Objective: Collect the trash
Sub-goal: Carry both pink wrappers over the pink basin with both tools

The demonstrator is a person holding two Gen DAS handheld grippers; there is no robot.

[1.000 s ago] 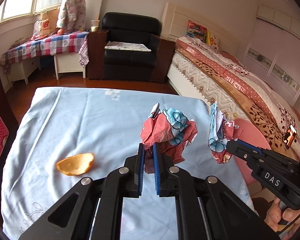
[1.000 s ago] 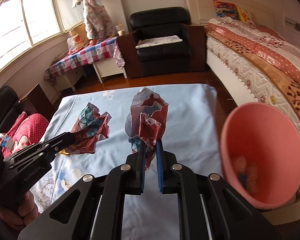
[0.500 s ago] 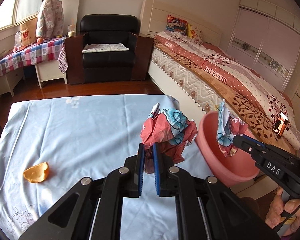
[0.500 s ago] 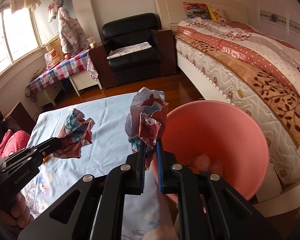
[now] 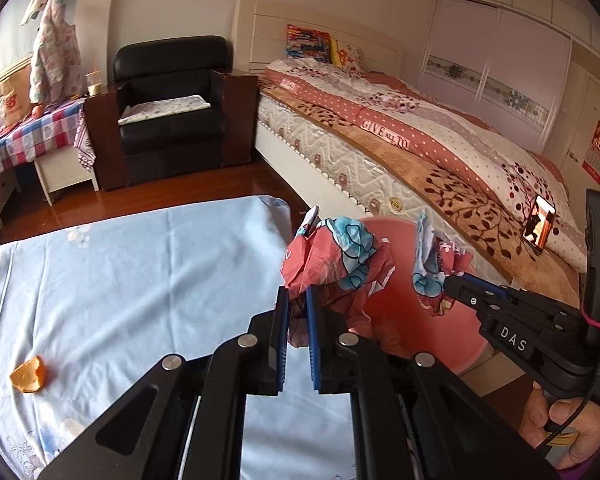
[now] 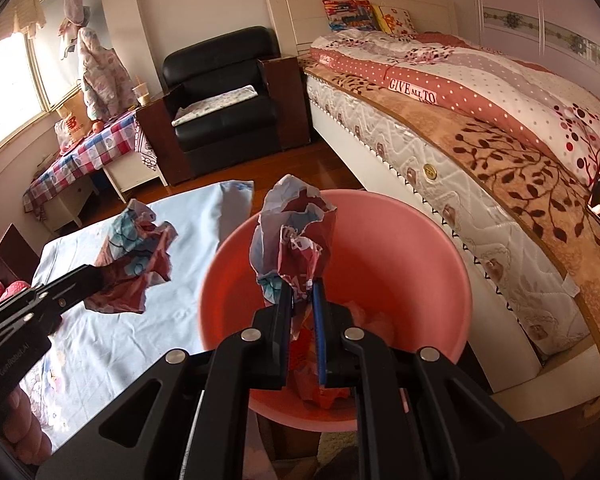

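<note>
Over pink bin [image 6: 439, 248]: right gripper [image 6: 303, 300] pinching paper wad [image 6: 296, 236]; left gripper [image 5: 296, 308] clamping second wad [image 5: 339, 264] (beside bin).

crumpled paper wad [image 5: 335, 264], second wad [image 6: 292, 248] above pink bin [image 6: 439, 248]

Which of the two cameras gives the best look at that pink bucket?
The right wrist view: the pink bucket shows its whole rim and the trash inside. In the left wrist view, crumpled paper and the right tool cover most of it.
</note>
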